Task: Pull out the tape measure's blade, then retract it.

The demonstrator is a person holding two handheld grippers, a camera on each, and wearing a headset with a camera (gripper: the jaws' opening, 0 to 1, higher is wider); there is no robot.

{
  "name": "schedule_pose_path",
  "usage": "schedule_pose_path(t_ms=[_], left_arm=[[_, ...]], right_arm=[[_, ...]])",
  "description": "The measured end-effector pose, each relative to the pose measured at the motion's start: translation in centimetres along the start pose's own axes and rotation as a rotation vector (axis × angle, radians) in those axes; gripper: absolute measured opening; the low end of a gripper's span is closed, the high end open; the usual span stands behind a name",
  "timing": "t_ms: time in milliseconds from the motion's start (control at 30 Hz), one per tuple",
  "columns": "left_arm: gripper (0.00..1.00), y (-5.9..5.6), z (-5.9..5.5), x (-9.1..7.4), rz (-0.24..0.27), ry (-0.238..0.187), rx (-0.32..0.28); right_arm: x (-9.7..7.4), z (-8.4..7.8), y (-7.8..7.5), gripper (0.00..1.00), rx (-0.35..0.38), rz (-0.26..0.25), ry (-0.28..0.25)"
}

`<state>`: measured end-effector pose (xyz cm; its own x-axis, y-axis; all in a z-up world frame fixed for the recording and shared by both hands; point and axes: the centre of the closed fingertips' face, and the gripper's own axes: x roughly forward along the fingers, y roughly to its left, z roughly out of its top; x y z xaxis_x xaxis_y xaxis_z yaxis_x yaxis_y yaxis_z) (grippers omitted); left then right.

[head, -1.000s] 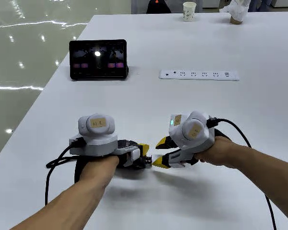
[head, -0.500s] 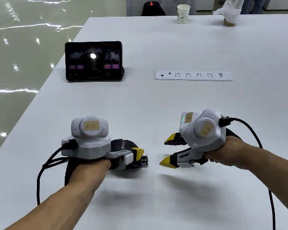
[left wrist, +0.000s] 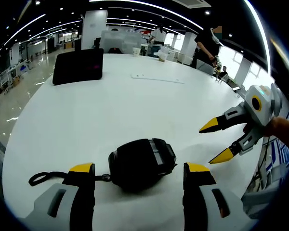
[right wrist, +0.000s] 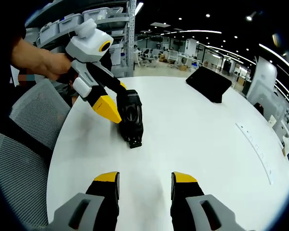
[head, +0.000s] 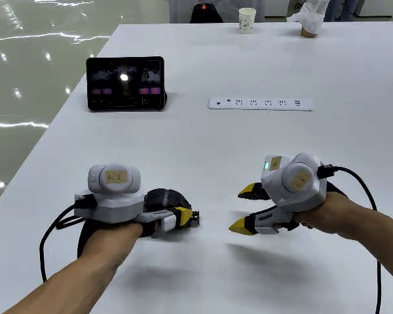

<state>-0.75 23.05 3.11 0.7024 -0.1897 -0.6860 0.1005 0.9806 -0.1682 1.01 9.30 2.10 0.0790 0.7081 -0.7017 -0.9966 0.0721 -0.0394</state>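
With my left gripper point(left wrist: 139, 168) spread loosely around the tape measure point(right wrist: 130, 115) at the near left of the table point(head: 203, 150) and my right gripper point(right wrist: 143, 178) gaping empty, the unclamped case may skid once I tug the blade.
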Motion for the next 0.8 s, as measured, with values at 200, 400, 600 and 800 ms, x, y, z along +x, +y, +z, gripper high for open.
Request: schedule_pose_path(t_ms=[200,400,600,800], left_arm=[[0.71,0.3,-0.4,-0.6,0.0,0.003,0.007],[0.73,0.4,-0.7,-0.9,-0.013,-0.002,0.017],[0.75,0.5,-0.9,-1.2,-0.014,-0.003,0.031],[0.76,0.5,-1.0,-1.6,-0.019,-0.003,0.049]], right_arm=[[-0.5,-0.4,0.2,0.43,0.023,-0.011,-0.007],[-1.0,-1.0,0.5,0.45,0.03,-0.017,-0.007],[-1.9,-1.4,0.5,0.46,0.044,-0.034,-0.012],[-2.6,-1.9,0.6,0.48,0.053,-0.047,-0.015]])
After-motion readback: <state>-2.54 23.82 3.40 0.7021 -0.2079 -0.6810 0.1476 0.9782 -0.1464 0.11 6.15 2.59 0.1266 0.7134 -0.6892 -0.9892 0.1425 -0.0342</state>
